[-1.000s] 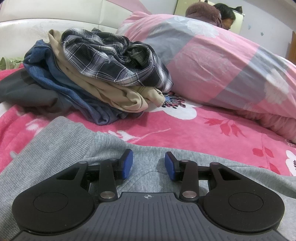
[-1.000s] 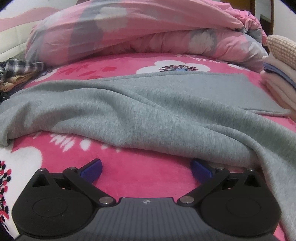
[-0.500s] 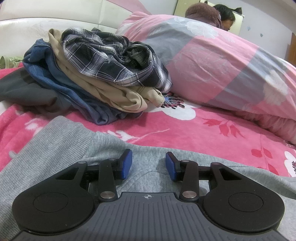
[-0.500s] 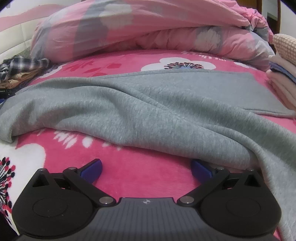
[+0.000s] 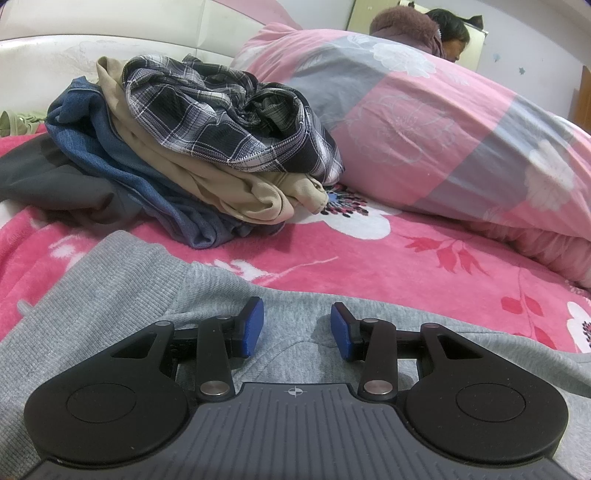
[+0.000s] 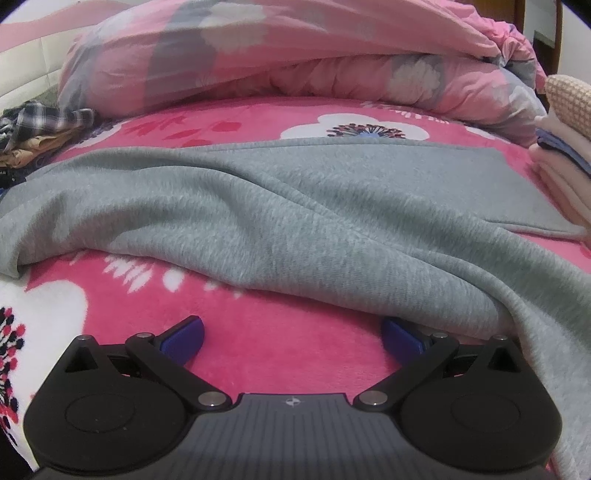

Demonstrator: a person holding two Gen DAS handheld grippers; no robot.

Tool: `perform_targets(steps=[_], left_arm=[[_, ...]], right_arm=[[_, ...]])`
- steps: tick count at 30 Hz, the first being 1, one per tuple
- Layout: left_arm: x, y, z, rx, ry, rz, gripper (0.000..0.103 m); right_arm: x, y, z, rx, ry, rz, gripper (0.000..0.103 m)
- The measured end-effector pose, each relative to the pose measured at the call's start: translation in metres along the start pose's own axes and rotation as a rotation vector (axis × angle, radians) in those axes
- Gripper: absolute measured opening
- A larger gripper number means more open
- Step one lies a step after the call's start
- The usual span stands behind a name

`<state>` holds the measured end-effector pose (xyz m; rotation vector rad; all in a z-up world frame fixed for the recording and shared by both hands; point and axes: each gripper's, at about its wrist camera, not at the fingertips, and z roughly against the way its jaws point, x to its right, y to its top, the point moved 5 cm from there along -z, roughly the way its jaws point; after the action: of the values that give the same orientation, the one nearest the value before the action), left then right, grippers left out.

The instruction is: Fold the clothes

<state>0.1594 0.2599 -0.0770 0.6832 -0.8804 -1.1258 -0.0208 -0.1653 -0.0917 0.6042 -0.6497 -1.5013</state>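
Note:
A grey sweatshirt lies spread and rumpled across the pink flowered blanket. In the left wrist view its ribbed hem lies under my left gripper, which is open with a small raised fold of grey fabric between the blue pads, not clamped. My right gripper is wide open just above the bare blanket, in front of the sweatshirt's near edge. Its right fingertip sits at the fabric's edge, and grey cloth drapes past it on the right.
A heap of unfolded clothes, plaid, beige, blue and dark grey, lies beyond the left gripper. A pink and grey duvet fills the back. Folded clothes are stacked at the right. A person shows behind the duvet.
The right gripper has shifted a little to the right along the sweatshirt's edge. The left gripper has hardly moved.

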Motion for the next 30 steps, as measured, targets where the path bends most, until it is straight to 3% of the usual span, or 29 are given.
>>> perform_targets(steps=[6,10,13,16,20,22,26,28,30], left_arm=[[0.0,0.0,0.001,0.0,0.0,0.0,0.041],[0.0,0.0,0.001,0.0,-0.001,0.001,0.041],[0.0,0.0,0.0,0.001,-0.004,0.003,0.041],[-0.001,0.0,0.0,0.0,-0.008,0.004,0.042],[-0.001,0.0,-0.001,0.0,-0.01,0.003,0.042],[-0.001,0.001,-0.001,0.0,-0.01,0.002,0.043],[-0.001,0.001,-0.002,0.0,-0.01,0.001,0.043],[-0.001,0.001,-0.002,0.001,-0.01,0.001,0.043],[-0.001,0.001,-0.002,0.001,-0.01,0.001,0.043]], right_arm=[[0.005,0.002,0.006,0.019,0.053,-0.015,0.103],[0.019,0.001,0.036,0.146,0.131,-0.038,0.103],[0.034,-0.006,0.055,0.222,0.049,0.01,0.103],[0.058,-0.016,0.069,0.243,-0.063,0.014,0.103],[0.089,-0.03,0.082,0.258,-0.15,0.014,0.103],[0.096,-0.035,0.084,0.262,-0.22,0.05,0.099],[0.104,-0.043,0.081,0.242,-0.309,0.131,0.071],[0.105,-0.046,0.076,0.223,-0.315,0.148,0.066],[0.105,-0.049,0.073,0.207,-0.326,0.166,0.049]])
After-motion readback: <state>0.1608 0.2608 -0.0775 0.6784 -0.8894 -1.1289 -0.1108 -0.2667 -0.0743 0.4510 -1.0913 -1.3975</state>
